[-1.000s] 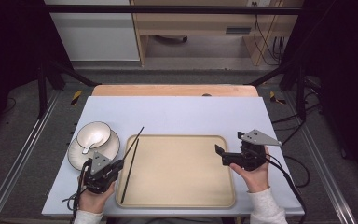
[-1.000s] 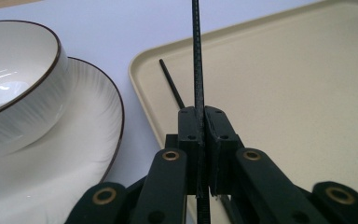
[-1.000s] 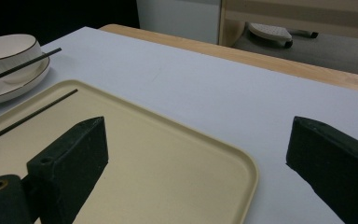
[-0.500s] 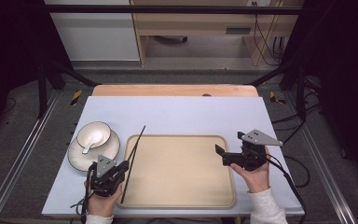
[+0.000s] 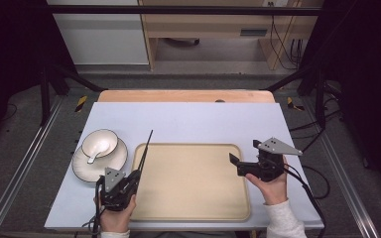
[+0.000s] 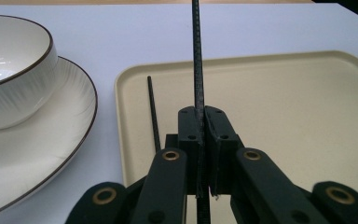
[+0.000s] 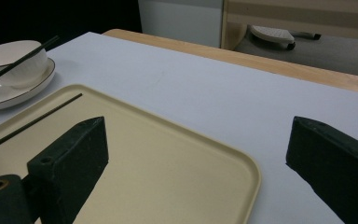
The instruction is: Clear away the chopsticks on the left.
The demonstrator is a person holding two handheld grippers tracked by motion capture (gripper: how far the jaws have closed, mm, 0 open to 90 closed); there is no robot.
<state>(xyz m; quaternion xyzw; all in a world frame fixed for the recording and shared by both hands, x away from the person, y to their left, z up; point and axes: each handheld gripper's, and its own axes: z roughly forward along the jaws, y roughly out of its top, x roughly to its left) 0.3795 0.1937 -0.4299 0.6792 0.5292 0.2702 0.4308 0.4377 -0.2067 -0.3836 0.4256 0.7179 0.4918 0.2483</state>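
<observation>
My left gripper (image 5: 135, 174) is at the tray's near left corner, shut on a thin black chopstick (image 5: 144, 153) that points away over the tray's left rim. In the left gripper view the jaws (image 6: 200, 116) pinch that chopstick (image 6: 196, 56). A second chopstick (image 6: 153, 112) lies flat on the beige tray (image 6: 284, 116) along its left side, also seen in the right gripper view (image 7: 32, 121). My right gripper (image 5: 243, 153) hovers open above the tray's (image 5: 193, 198) right edge, nothing between its jaws (image 7: 198, 140).
A white bowl (image 5: 100, 142) with a spoon (image 5: 95, 154) in it sits on a white plate (image 5: 115, 159) left of the tray. The pale blue table top (image 5: 203, 119) stretches bare beyond the tray. A wooden strip (image 5: 178, 95) borders the far edge.
My left gripper has shifted slightly right and toward the person, still holding the chopstick. The right gripper has stayed put.
</observation>
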